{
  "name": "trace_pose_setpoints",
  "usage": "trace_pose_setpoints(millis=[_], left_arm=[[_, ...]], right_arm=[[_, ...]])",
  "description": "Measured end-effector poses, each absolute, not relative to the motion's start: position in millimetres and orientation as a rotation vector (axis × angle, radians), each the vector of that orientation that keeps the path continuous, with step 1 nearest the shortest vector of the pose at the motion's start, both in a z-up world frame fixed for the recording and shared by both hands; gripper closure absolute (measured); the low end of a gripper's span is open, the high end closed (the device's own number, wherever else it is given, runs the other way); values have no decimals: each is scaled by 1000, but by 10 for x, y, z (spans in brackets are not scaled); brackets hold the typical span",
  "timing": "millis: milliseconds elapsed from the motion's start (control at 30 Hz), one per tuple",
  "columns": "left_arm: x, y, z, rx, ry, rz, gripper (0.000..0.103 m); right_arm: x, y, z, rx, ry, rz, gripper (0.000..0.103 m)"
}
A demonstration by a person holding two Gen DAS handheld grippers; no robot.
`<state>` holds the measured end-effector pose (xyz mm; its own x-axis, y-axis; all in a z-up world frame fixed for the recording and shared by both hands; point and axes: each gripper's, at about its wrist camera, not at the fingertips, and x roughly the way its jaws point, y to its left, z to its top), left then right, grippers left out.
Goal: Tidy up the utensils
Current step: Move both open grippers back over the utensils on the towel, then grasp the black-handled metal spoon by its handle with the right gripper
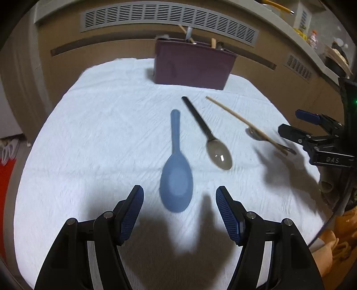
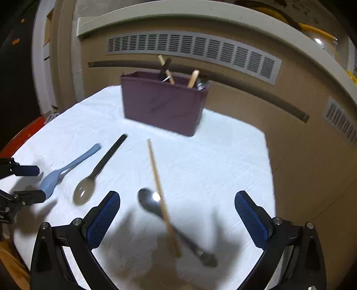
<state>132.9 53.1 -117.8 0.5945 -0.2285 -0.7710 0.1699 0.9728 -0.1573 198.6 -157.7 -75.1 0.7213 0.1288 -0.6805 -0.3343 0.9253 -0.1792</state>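
A blue spoon [image 1: 176, 176] lies on the white cloth, bowl toward my left gripper [image 1: 179, 196], which is open and empty just before it. A black-handled spoon [image 1: 207, 136] lies to its right. A wooden chopstick [image 1: 245, 121] lies across a metal spoon [image 1: 254, 133]. In the right wrist view my right gripper [image 2: 177, 198] is open above the metal spoon [image 2: 149, 203] and chopstick [image 2: 160, 189]. A maroon holder [image 1: 193, 64] at the back holds several utensils; it also shows in the right wrist view [image 2: 162, 104].
The white cloth [image 1: 93, 133] covers the table. A beige cabinet with vent grilles [image 1: 169, 17] stands behind it. The right gripper shows at the right edge of the left wrist view [image 1: 296, 127]. The left gripper shows in the right wrist view [image 2: 38, 184].
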Motion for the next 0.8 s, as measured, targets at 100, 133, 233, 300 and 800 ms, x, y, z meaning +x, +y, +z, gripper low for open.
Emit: trace_pose_setpoints(millis=[100, 133, 233, 300, 800], left_arm=[[1326, 542, -1203, -77, 903, -188, 35], [1331, 536, -1209, -75, 902, -182, 35], [1346, 497, -1177, -62, 883, -187, 35], [1373, 471, -1101, -58, 861, -202, 35], [2424, 323, -1213, 58, 1070, -234, 76]], right_arm=[[1934, -1531, -748, -286, 719, 290, 3], [1917, -1510, -733, -285, 711, 296, 5], [1875, -1474, -686, -298, 690, 300, 19], [1873, -1485, -681, -306, 696, 299, 31], [1913, -1628, -804, -280, 760, 293, 43]])
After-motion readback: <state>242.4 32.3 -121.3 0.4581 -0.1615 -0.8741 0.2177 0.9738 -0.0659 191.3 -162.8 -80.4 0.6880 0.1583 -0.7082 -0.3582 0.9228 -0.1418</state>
